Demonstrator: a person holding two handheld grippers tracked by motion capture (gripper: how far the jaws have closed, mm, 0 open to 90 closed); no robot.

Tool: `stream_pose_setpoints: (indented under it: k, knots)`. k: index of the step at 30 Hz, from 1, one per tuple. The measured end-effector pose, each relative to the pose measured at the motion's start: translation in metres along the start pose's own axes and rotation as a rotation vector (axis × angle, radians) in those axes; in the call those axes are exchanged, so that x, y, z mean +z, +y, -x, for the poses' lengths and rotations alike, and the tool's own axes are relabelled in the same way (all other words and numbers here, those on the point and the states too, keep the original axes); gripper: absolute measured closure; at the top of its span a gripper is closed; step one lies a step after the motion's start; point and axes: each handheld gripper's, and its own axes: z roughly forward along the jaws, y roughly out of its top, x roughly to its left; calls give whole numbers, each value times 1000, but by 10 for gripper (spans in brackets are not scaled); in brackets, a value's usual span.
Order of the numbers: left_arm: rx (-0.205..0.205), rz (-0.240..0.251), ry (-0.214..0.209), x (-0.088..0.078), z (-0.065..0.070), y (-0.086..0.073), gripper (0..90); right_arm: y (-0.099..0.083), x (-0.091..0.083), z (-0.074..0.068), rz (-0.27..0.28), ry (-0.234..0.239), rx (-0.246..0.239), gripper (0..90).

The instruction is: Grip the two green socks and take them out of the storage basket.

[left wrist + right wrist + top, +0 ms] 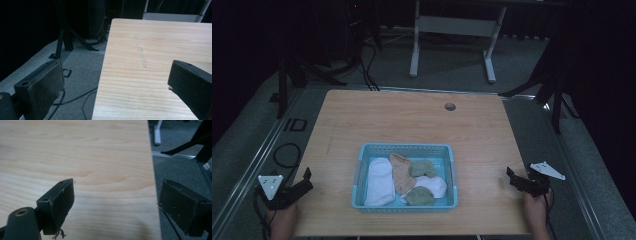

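A light blue plastic basket (362,165) stands on the wooden table (412,120) near its front edge. Inside lie several socks: a white one (379,182) at the left, a tan one (402,172), two green ones (423,168) (419,196) and another white one (434,185). My left gripper (305,177) hovers at the table's front left corner, jaws wide apart with nothing between them. My right gripper (512,176) sits over the front right edge, also open and empty. In the left gripper view its jaws straddle the table's left edge (101,75). The right gripper view has the jaws straddling the right edge (153,195).
A round cable hole (450,106) is near the table's far edge. A white desk frame (452,30) stands on the grey carpet behind. Black tripod legs (557,90) flank both sides, and cables (287,155) lie on the floor at the left.
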Motion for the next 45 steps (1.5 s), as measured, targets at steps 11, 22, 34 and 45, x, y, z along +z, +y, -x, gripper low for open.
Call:
stream_pose_setpoints:
  k: [11,22,34,45]
  knots:
    - [1,-11,3,0,0,0,7,12,6,0,-364,171,-125,118]
    - [0,-12,4,1,0,0,7,32,-15,-10,-757,316,-379,128]
    - [-2,-13,-4,1,-1,0,7,35,-15,-30,-999,494,-617,135]
    - [1,-18,-12,1,-1,1,7,41,-12,-56,-951,589,-784,138]
